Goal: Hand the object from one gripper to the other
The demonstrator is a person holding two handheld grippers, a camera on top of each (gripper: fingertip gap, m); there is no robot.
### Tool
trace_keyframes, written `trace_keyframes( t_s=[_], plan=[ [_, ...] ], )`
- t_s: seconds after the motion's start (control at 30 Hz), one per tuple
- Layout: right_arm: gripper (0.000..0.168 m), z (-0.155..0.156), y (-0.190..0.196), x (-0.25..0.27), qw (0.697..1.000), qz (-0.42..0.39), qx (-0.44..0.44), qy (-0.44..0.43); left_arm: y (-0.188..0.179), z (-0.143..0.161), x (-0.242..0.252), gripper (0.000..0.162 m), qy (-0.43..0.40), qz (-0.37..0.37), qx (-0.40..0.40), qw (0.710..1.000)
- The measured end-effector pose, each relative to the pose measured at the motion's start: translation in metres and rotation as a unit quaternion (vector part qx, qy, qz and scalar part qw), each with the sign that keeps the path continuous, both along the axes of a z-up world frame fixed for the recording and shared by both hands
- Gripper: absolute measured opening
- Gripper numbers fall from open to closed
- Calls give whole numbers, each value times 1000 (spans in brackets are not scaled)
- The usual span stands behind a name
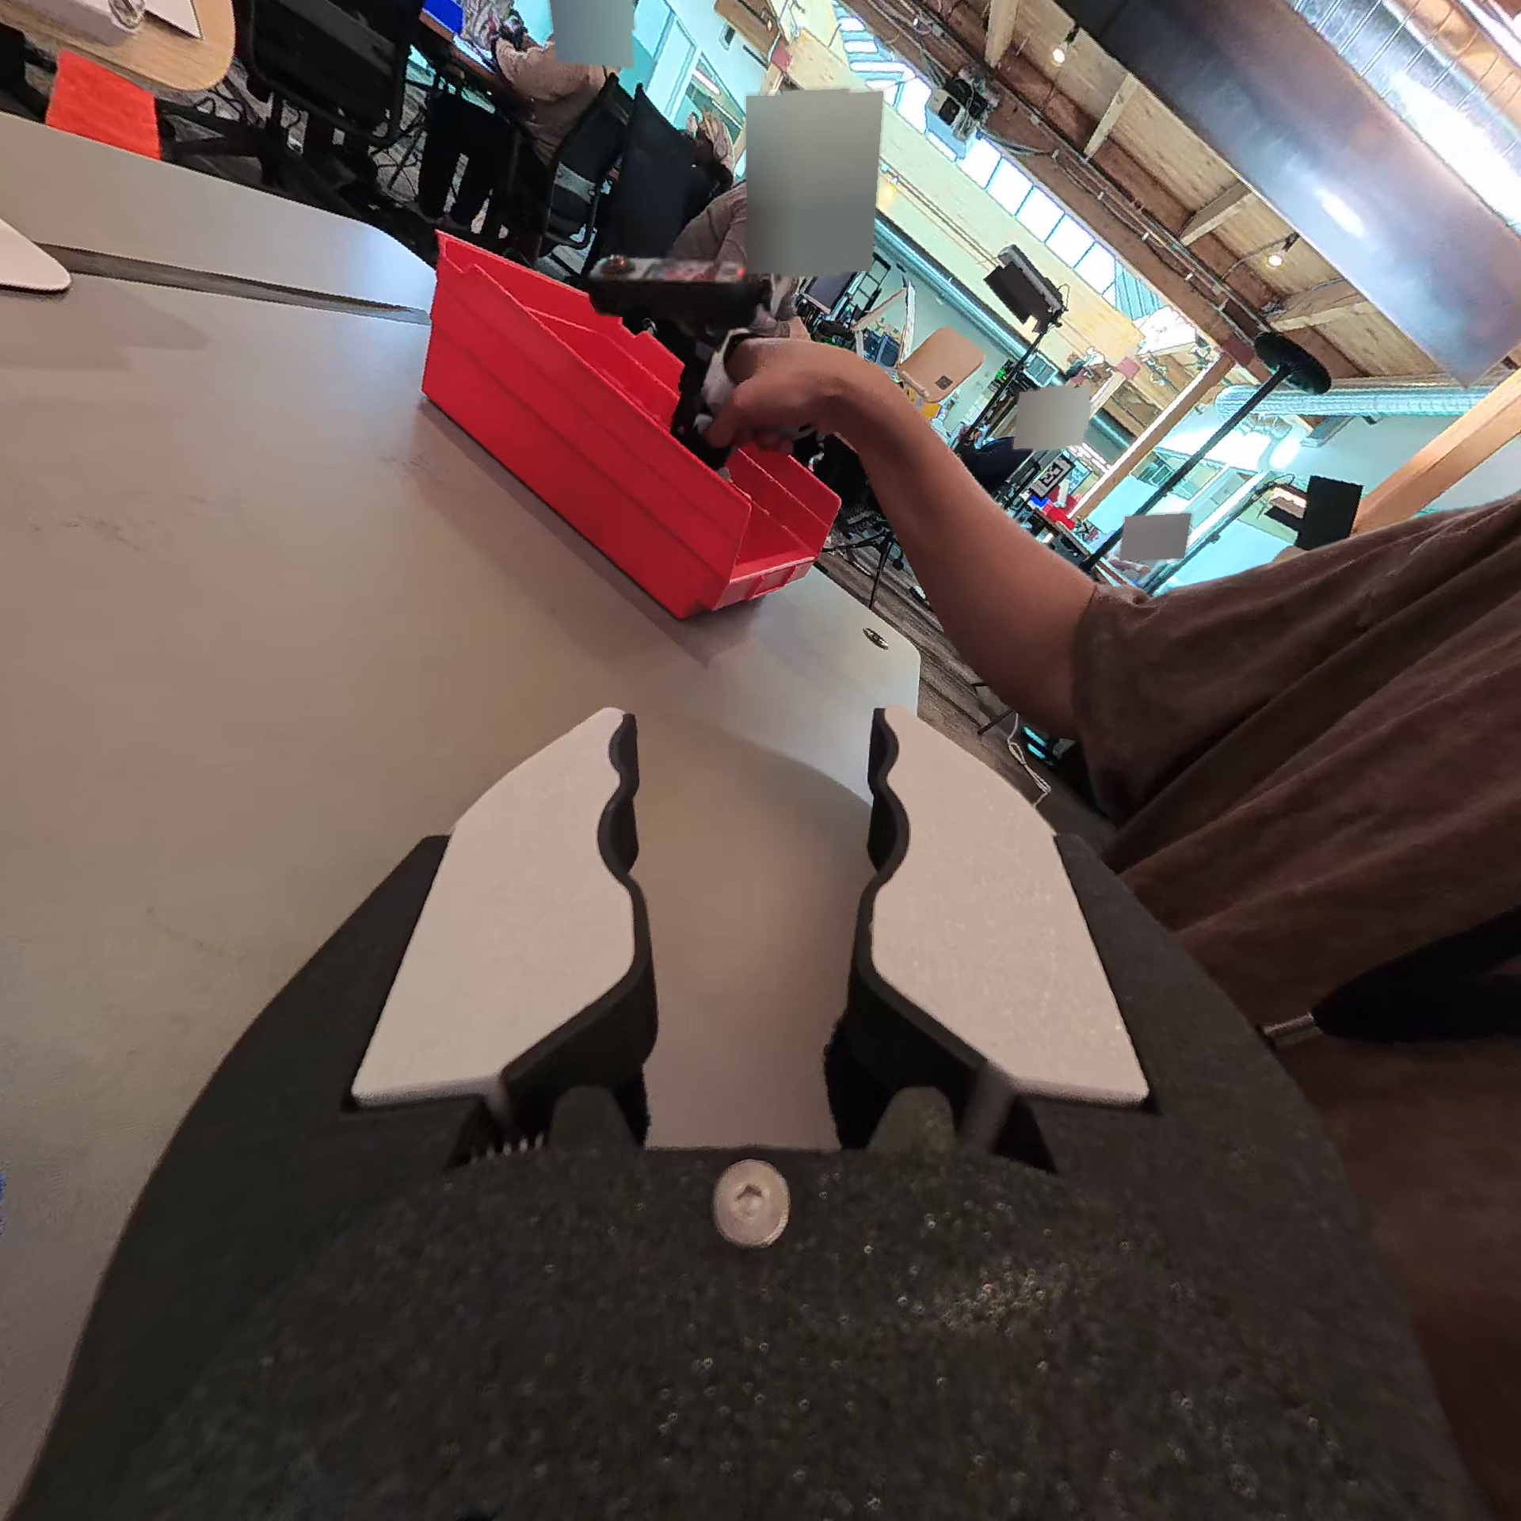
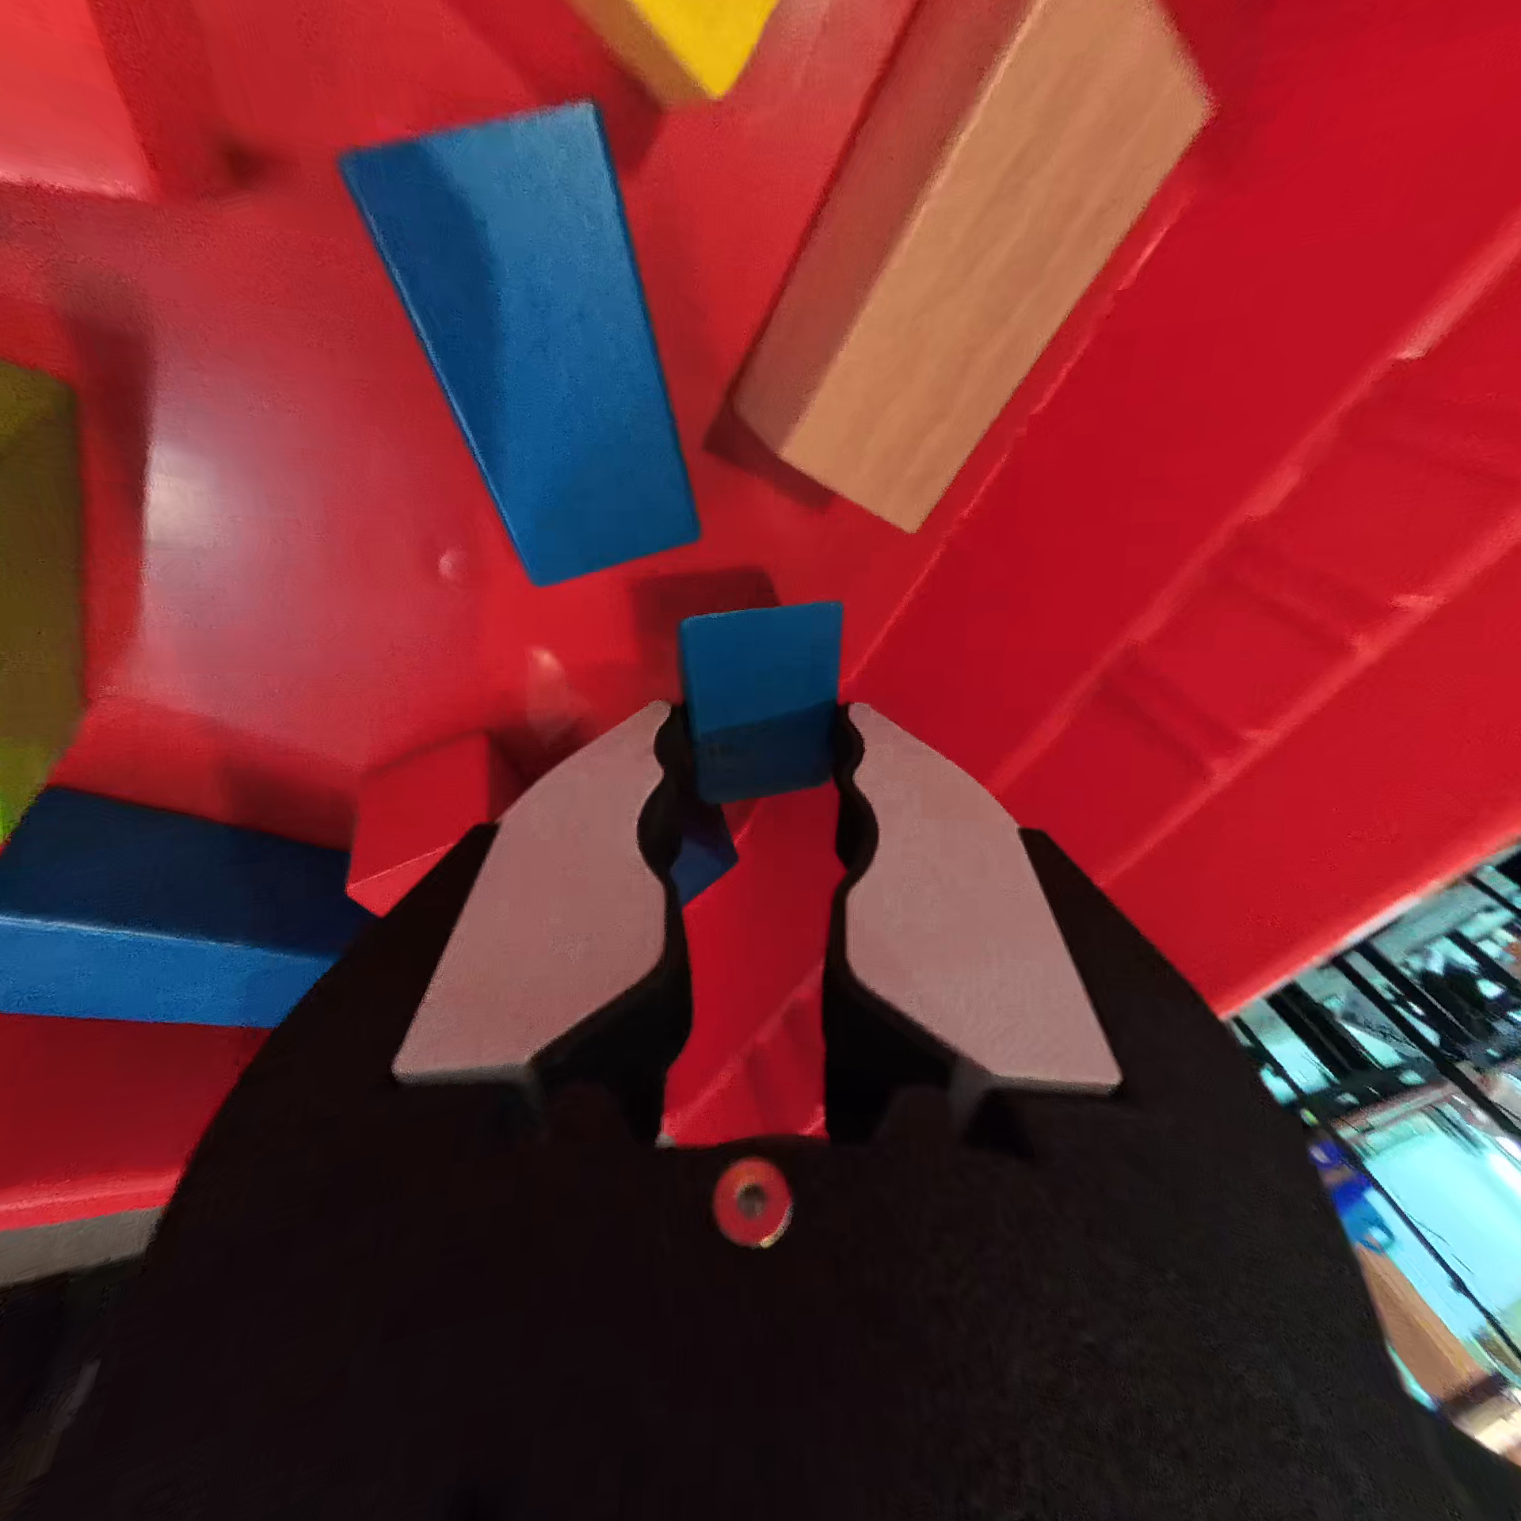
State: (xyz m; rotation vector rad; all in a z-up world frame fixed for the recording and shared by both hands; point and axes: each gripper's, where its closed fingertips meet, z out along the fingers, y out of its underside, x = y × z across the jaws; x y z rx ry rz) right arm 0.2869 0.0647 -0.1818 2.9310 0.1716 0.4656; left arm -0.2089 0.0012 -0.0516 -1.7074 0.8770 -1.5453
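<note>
Right gripper (image 2: pixel 755 724) pinches a blue block (image 2: pixel 757 700) inside the red bin (image 2: pixel 1152 576).
Block small, flat-faced; left gripper (image 1: pixel 753 741) wide open, empty.

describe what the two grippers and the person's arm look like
Both the left gripper and the right gripper have a black, grainy body, a silver screw at the centre and two pale grey fingers with wavy black inner pads. The person wears a brown short-sleeved shirt.
</note>
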Motion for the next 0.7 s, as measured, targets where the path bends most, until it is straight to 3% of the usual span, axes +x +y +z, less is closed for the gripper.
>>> trace_keyframes(
  t_s=[0.1, 0.2, 0.27, 0.33, 0.4, 0.47, 0.57, 0.63, 0.7],
  plan=[
    [34, -7, -6, 2, 999, -3, -37, -4, 2, -5, -5, 54, 8, 5, 2, 1000],
    [34, -8, -2, 0, 1000, -13, -21, 13, 3, -7, -7, 54, 5, 5, -4, 1000],
    [49, -4, -2, -2, 1000, -16, -2, 24, 3, -8, -8, 54, 3, 4, -7, 1000],
    [61, 14, -1, -5, 998, -14, 52, 24, 4, -9, -9, 54, 6, 7, -4, 1000],
    [60, 57, 0, -11, 987, -10, 161, 13, 5, -12, -10, 54, 13, 10, 0, 1000],
    [59, 113, 3, -20, 948, 7, 319, -6, 7, -15, -13, 54, 24, 20, 10, 999],
    [54, 165, -4, -60, 842, 33, 535, 56, 11, -22, -16, 57, 41, 36, 25, 998],
    [57, 168, -16, -87, 780, 43, 617, 99, 13, -25, -16, 57, 50, 42, 32, 997],
    [57, 150, -29, -112, 724, 28, 675, 141, 13, -25, -13, 57, 50, 45, 36, 997]
  ],
)
